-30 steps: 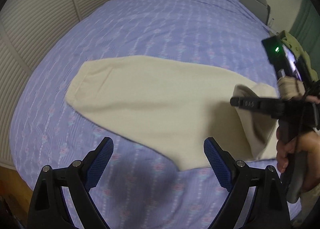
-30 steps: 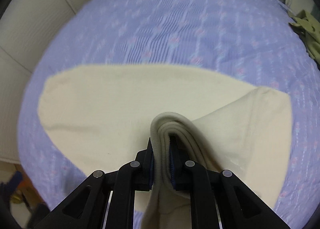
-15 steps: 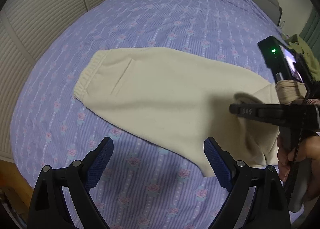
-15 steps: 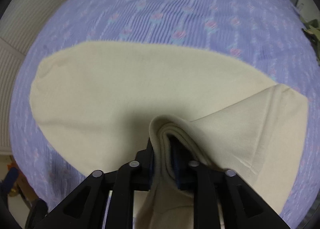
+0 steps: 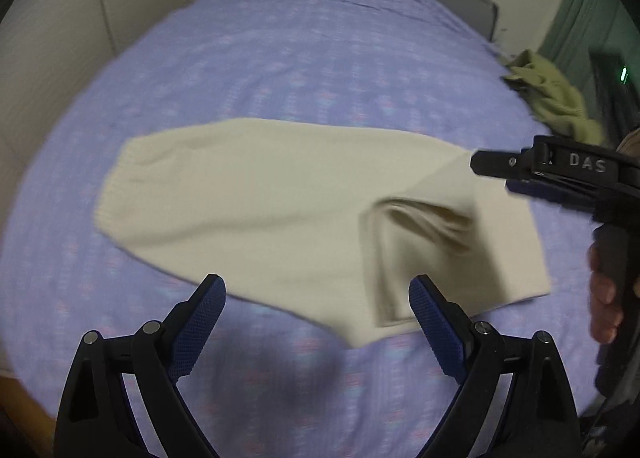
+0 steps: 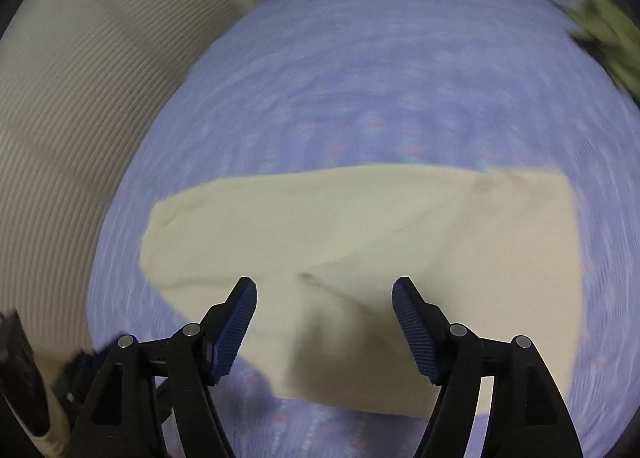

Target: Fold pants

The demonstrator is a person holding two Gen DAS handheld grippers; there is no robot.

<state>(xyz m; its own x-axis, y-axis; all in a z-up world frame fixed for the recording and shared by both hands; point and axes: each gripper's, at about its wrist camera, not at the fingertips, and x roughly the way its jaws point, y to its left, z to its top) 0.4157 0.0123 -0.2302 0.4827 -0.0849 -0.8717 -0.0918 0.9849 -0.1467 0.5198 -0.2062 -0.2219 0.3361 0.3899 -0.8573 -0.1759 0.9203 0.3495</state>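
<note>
Opening its jaws, the right gripper (image 6: 324, 322) has let go of the pants (image 5: 260, 210); nothing sits between its pads, and the cuff end it carried now lies slumped on top of the cloth at about 4 o'clock in the left wrist view. That reads as one fold laid down: the cream pants rest flat on the bed (image 5: 320, 58), waistband toward 9 o'clock, doubled flap toward 3. A second ago the right jaws were clamped on a thick roll of fabric; now they hang apart above it and the hand has pulled up and away. The left gripper (image 5: 318, 318) hovers wide and empty over the near edge, as before. A green garment (image 5: 556, 98) lies at 2 o'clock.
</note>
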